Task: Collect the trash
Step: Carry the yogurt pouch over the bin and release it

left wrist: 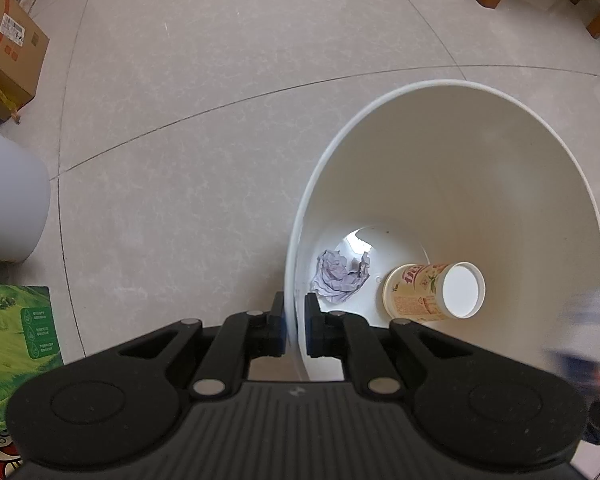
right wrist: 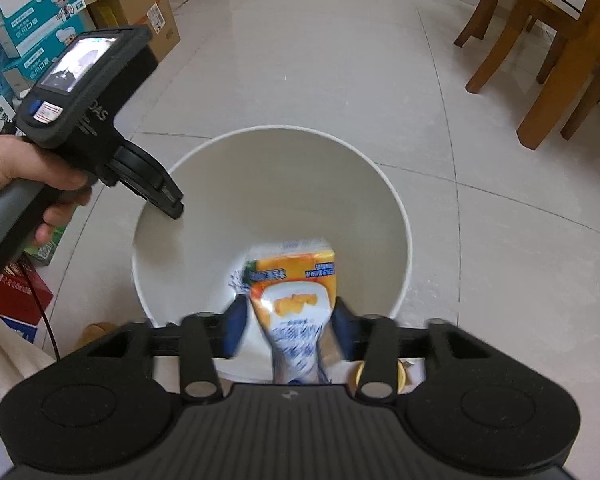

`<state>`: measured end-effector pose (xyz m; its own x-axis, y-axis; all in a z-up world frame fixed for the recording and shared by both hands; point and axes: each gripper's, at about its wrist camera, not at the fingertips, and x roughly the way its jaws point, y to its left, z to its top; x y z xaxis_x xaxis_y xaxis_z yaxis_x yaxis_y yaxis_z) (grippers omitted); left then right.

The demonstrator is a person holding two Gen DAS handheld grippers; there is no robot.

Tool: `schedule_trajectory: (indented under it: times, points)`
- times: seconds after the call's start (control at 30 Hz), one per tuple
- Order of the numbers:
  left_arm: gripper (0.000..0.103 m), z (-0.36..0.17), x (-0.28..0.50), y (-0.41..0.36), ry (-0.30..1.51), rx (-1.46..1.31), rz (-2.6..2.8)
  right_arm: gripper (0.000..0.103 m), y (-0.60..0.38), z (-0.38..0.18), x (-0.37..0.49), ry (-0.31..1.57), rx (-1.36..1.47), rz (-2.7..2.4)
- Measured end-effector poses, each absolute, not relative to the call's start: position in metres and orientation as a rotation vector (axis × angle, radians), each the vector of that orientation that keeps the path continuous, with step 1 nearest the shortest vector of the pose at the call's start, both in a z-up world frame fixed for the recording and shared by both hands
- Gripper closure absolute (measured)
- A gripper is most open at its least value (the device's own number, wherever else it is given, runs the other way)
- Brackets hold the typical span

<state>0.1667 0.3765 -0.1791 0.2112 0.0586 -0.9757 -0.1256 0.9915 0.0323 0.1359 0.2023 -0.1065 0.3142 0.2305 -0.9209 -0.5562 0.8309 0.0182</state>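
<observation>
Left gripper (left wrist: pixel 296 326) fingers clamped on the near rim of the white bin (left wrist: pixel 500 168), which stands on the tiled floor (left wrist: pixel 220 80); a paper cup (left wrist: pixel 420 292) and crumpled tissue (left wrist: pixel 340 276) lie at its bottom. Right gripper (right wrist: pixel 286 324) fingers spread apart. Orange-and-white snack wrapper (right wrist: pixel 296 296) between them over the bin mouth, blurred; contact with the fingers unclear.

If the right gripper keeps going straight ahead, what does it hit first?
Probably the inner far wall of the white bin: the right gripper, with the snack packet between its fingers, points down into its mouth. Depth is hard to judge.
</observation>
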Motion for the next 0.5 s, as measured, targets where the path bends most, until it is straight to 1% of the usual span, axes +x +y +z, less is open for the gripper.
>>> schedule_trajectory:
  times: [0.13, 0.2, 0.3, 0.43, 0.5]
  points:
    - [0.096, -0.179, 0.166, 0.376, 1.350, -0.055, 0.129, 0.040, 0.193, -0.106, 0.135, 1.135, -0.324, 0.518]
    - [0.096, -0.179, 0.166, 0.376, 1.350, -0.059, 0.129, 0.034, 0.185, -0.105, 0.135, 1.131, -0.315, 0.497]
    - [0.096, -0.179, 0.166, 0.376, 1.352, -0.059, 0.131, 0.030, 0.171, -0.106, 0.133, 1.128, -0.293, 0.462]
    - [0.096, -0.179, 0.167, 0.376, 1.352, -0.060, 0.131, 0.028, 0.150, -0.114, 0.132, 1.140, -0.273, 0.409]
    - [0.096, -0.178, 0.167, 0.376, 1.352, -0.064, 0.130, 0.026, 0.140, -0.120, 0.129, 1.138, -0.269, 0.384]
